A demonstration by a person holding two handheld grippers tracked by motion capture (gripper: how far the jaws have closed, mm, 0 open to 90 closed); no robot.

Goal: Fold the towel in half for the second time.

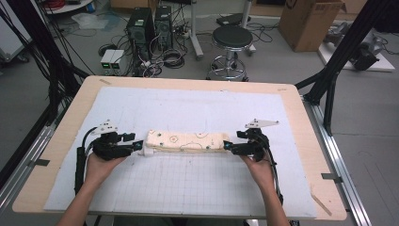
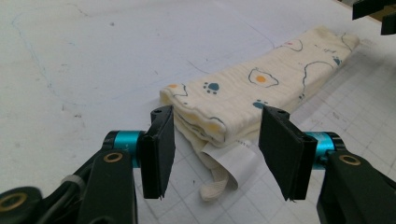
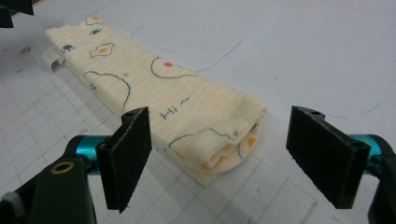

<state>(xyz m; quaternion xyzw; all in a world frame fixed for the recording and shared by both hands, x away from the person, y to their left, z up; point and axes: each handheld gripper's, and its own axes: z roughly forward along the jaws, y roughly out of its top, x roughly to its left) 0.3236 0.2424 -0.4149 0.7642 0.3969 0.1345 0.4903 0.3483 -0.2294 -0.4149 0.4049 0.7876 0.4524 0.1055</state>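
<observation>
Clearly, one folded cloth [image 1: 184, 141] lies flat on the white gridded mat [image 1: 188, 188], a long cream strip printed with paw marks and fried eggs, near the middle of the one wooden table [image 1: 301, 122]. Two grippers flank it. At nine o'clock of the cloth, the left gripper [image 1: 136, 145] stands with its jaws apart, the cloth's end and its white label [image 2: 233, 161] lying between them, untouched. At three o'clock, the right gripper [image 1: 227, 146] likewise gapes wide around the other end, its pads clear of the fabric. Neither holds anything. Two hands [image 1: 99, 168] grip them from six o'clock.
</observation>
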